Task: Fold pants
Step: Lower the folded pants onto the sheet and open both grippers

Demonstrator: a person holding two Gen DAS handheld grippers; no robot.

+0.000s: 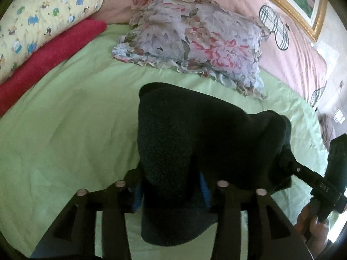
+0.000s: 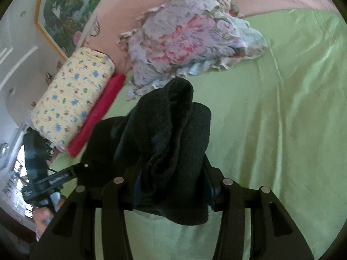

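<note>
The dark pants [image 1: 195, 134] hang bunched between both grippers, lifted above the green bedsheet [image 1: 65, 130]. My left gripper [image 1: 171, 192] is shut on one end of the pants; the cloth covers its fingertips. My right gripper [image 2: 173, 186] is shut on the other end of the pants [image 2: 169, 134], with folds of cloth bulging up between the fingers. The right gripper also shows in the left wrist view [image 1: 288, 162], and the left gripper shows in the right wrist view [image 2: 86, 165], each clamped on the cloth's edge.
A floral ruffled pillow [image 1: 195, 43] lies beyond the pants. A red towel roll [image 1: 52, 60] and a yellow patterned bolster [image 1: 43, 17] lie along the bed's side. A pink headboard cover [image 1: 292, 49] and a framed picture [image 1: 303, 0] are behind.
</note>
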